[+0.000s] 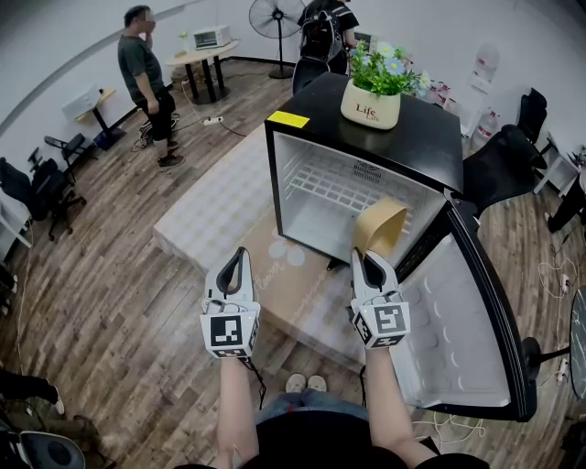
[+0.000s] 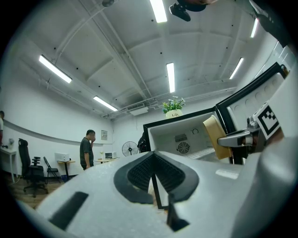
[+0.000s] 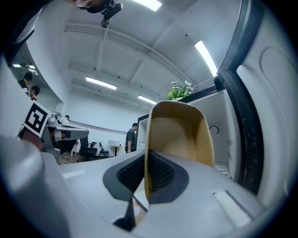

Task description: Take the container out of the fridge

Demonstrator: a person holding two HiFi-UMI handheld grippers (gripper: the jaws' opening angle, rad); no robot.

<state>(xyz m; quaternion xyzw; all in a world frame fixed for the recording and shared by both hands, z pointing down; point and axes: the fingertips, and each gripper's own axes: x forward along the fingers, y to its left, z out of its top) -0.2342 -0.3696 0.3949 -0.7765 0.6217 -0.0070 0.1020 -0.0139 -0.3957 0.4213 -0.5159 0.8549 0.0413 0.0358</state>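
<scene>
Right tool [image 1: 366, 259]: clenched hard on the thin wall of the tan container [image 1: 383, 224], pads pinching its rim from both sides (a clean edge grip, nothing else between them).
Container: tipped on its side, open mouth facing back along the right tool, hanging at the mouth of the fridge [image 1: 403, 137] on the hinge side; whether it is fully clear of the compartment I cannot tell.
Left tool [image 1: 238, 261]: jaws pressed together on nothing, level with the right tool and well apart from it, in front of the fridge's left half.
Hands: bare forearms run up from the bottom of the head view into both tools.
Fridge: small, black outside, white inside, with a wire shelf [image 1: 343, 188] across the cavity.
Door [image 1: 467, 321]: swung wide open to the right, white inner lining showing.
On top: a cream flower pot [image 1: 371, 105] with green leaves, and a yellow sticker [image 1: 287, 119] at the front left corner.
Background: a person [image 1: 145, 87] in dark clothes stands on the wooden floor, a standing fan [image 1: 279, 16] beyond.
</scene>
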